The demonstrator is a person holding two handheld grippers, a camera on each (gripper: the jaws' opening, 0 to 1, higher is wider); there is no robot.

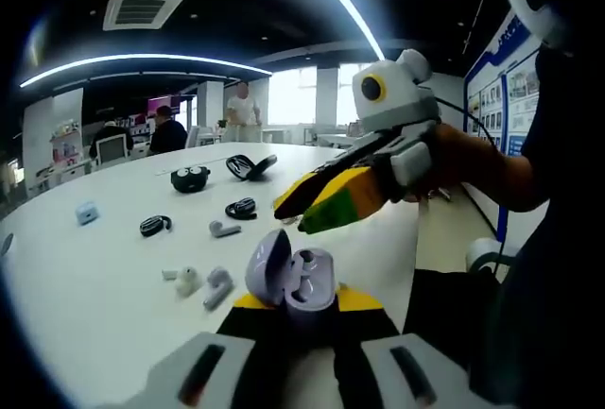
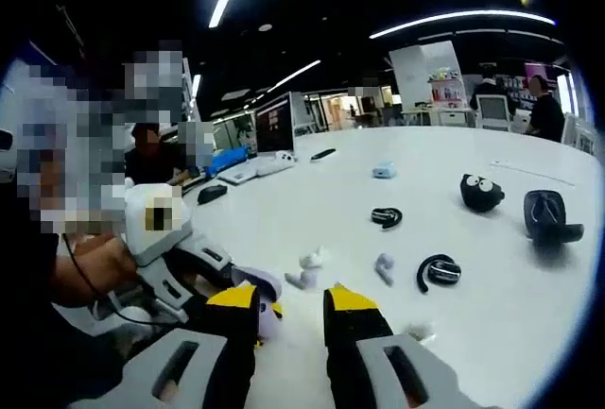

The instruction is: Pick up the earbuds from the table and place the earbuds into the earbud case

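While the left tongs (image 1: 301,307) pinch the open case (image 1: 288,277) near the table (image 1: 85,305) edge and the right tongs (image 2: 291,307) gape empty, the earbuds (image 1: 203,283) lie just left, light, slick, best nipped by their stems.

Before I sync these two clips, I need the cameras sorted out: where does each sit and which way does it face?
Left gripper view: rides the left gripper, facing across the white table; its fingers hold the open lavender earbud case; the right gripper and the hand holding it enter from the right.
Right gripper view: rides the right gripper, facing the table from the other side; the left gripper and the person's hand show at left.
Shared: loose white earbuds, black case with eyes.
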